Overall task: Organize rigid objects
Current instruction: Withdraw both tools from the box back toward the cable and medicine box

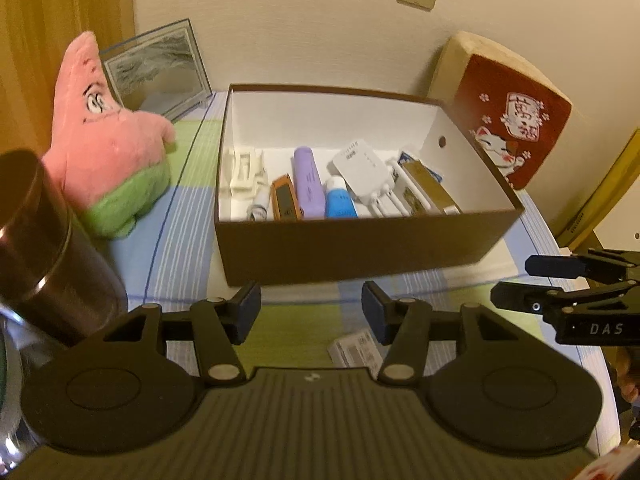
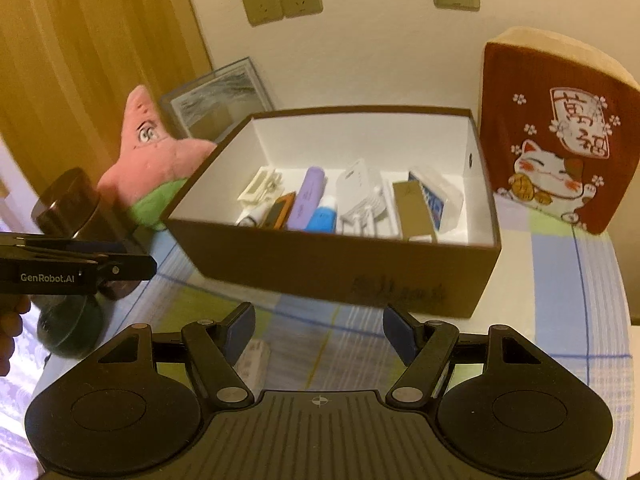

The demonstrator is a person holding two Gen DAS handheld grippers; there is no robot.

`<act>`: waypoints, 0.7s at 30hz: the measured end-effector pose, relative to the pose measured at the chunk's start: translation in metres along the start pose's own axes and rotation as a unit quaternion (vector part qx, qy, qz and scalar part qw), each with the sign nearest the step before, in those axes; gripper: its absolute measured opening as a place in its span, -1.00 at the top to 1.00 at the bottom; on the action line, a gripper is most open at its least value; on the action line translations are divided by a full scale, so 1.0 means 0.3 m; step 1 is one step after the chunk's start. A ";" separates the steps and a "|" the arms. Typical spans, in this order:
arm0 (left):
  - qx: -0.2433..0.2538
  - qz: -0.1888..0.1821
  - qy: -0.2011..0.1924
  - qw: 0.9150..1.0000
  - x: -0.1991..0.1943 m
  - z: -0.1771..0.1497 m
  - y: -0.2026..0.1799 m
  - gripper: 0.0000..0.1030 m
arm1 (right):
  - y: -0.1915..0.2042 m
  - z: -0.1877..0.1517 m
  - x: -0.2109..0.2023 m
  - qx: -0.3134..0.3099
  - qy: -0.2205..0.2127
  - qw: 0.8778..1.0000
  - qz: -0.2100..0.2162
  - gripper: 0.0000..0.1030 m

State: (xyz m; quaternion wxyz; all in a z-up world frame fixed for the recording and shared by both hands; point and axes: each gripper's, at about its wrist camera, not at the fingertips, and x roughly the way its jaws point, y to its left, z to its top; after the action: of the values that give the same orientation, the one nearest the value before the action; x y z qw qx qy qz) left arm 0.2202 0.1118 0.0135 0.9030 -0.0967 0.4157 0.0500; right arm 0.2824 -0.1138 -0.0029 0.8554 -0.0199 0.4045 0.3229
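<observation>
A brown cardboard box (image 1: 352,248) with a white inside stands on the checked tablecloth. In it lie several items: a white plastic piece (image 1: 244,170), an orange device (image 1: 285,200), a purple cylinder (image 1: 308,182), a blue and white tube (image 1: 340,200), a white router (image 1: 362,168) and a tan pack (image 1: 426,188). My left gripper (image 1: 311,306) hovers open in front of the box, nothing between its fingers. A small white labelled pack (image 1: 356,350) lies on the cloth beneath it. My right gripper (image 2: 319,330) is also open and empty, just before the box (image 2: 340,268).
A pink and green star plush (image 1: 112,136) and a dark metal cup (image 1: 44,248) stand left of the box, with a framed picture (image 1: 160,72) behind. A red lucky-cat cushion (image 2: 556,136) leans on the wall at right. The table edge curves at the right (image 2: 624,320).
</observation>
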 end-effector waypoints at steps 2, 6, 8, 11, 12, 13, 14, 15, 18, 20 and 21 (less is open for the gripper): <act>-0.003 -0.002 0.004 1.000 -0.009 -0.027 -0.005 0.01 | 0.010 -0.026 -0.007 0.000 0.005 1.000 0.003 -0.32; -0.008 -0.003 0.014 1.000 -0.028 -0.081 -0.019 0.01 | 0.026 -0.072 -0.021 0.001 0.014 1.000 0.012 -0.32; -0.010 -0.004 0.019 1.000 -0.038 -0.105 -0.028 0.01 | 0.032 -0.091 -0.028 0.001 0.018 1.000 0.014 -0.32; -0.010 -0.004 0.026 1.000 -0.050 -0.140 -0.045 0.01 | 0.042 -0.120 -0.038 0.001 0.024 1.000 0.016 -0.32; -0.010 -0.003 0.028 1.000 -0.054 -0.149 -0.051 0.01 | 0.045 -0.129 -0.041 0.001 0.026 1.000 0.016 -0.32; -0.010 -0.003 0.030 1.000 -0.057 -0.160 -0.058 0.01 | 0.047 -0.139 -0.044 0.002 0.028 0.999 0.016 -0.32; -0.009 -0.002 0.032 0.999 -0.061 -0.171 -0.066 0.01 | 0.049 -0.147 -0.046 0.002 0.029 0.999 0.016 -0.32; -0.009 -0.002 0.034 0.999 -0.063 -0.183 -0.071 0.00 | 0.051 -0.156 -0.049 0.003 0.031 0.999 0.017 -0.32; -0.009 -0.003 0.043 0.999 -0.069 -0.221 -0.092 0.00 | 0.055 -0.186 -0.056 0.002 0.038 0.999 0.016 -0.32; -0.009 -0.005 0.049 0.999 -0.071 -0.245 -0.105 0.00 | 0.056 -0.206 -0.060 0.003 0.042 0.999 0.016 -0.32; -0.010 -0.006 0.052 0.999 -0.072 -0.256 -0.110 0.00 | 0.057 -0.216 -0.062 0.003 0.044 0.999 0.016 -0.32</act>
State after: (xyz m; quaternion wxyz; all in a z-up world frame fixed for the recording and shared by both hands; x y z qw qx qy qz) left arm 0.1548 0.0629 -0.0145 0.8792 -0.1112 0.4612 0.0437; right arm 0.2200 -0.1293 -0.0294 0.8315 -0.0255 0.4432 0.3340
